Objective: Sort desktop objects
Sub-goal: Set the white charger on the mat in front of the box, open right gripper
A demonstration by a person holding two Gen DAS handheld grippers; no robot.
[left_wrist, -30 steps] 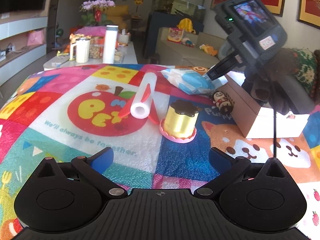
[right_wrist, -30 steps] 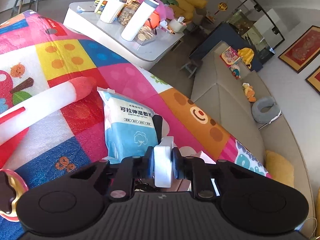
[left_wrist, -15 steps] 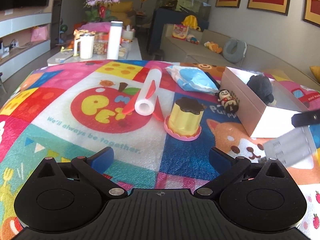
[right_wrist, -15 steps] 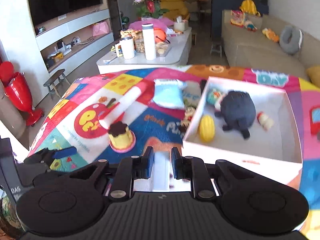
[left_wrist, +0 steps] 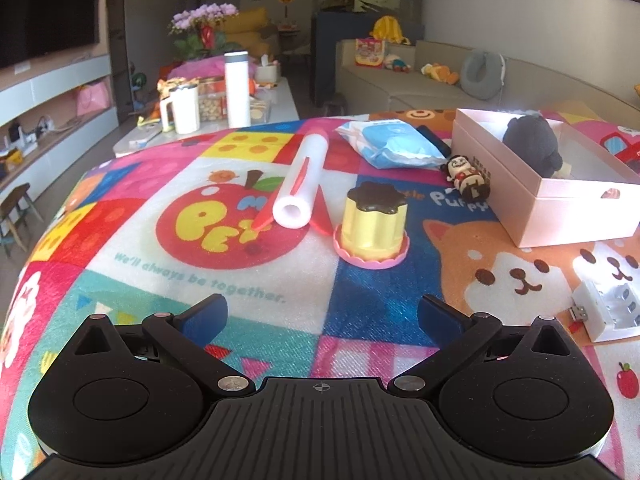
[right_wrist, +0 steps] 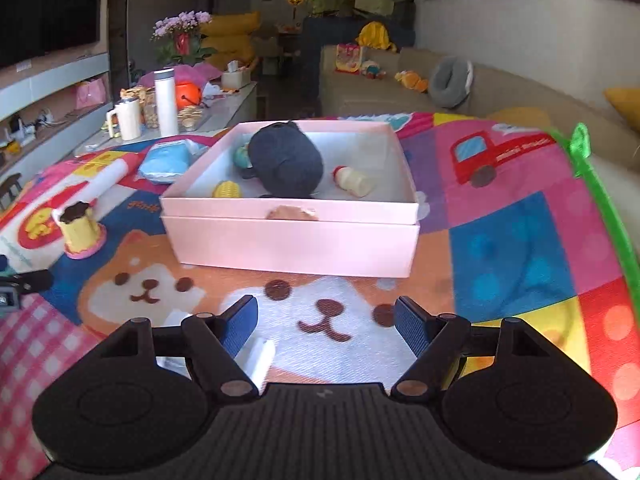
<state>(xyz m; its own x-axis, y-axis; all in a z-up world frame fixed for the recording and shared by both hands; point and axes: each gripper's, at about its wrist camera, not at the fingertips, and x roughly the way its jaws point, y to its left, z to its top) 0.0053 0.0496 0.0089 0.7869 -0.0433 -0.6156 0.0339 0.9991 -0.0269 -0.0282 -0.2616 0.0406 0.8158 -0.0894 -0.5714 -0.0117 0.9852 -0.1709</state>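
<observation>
A pink box (right_wrist: 296,240) stands on the colourful mat and holds a dark plush toy (right_wrist: 286,166), a yellow toy (right_wrist: 227,190) and a small bottle (right_wrist: 354,181). The box also shows in the left wrist view (left_wrist: 568,216). My right gripper (right_wrist: 325,324) is open and empty in front of the box; a white battery charger (right_wrist: 260,358) lies on the mat under its left finger and also shows in the left wrist view (left_wrist: 610,312). My left gripper (left_wrist: 322,316) is open and empty, short of a yellow pudding toy (left_wrist: 374,222), a white roll (left_wrist: 302,182), a doll figure (left_wrist: 468,176) and a blue wipes pack (left_wrist: 390,144).
A low white table (left_wrist: 280,100) with a white flask (left_wrist: 237,88) and a mug (left_wrist: 182,110) stands beyond the mat. A beige sofa (right_wrist: 500,92) with a grey neck pillow runs along the right. The mat's green edge (right_wrist: 600,184) is at far right.
My right gripper has swung back from above the box, lowered to the mat and opened, letting go of the white charger, which now lies on the mat. The left gripper has barely moved.
</observation>
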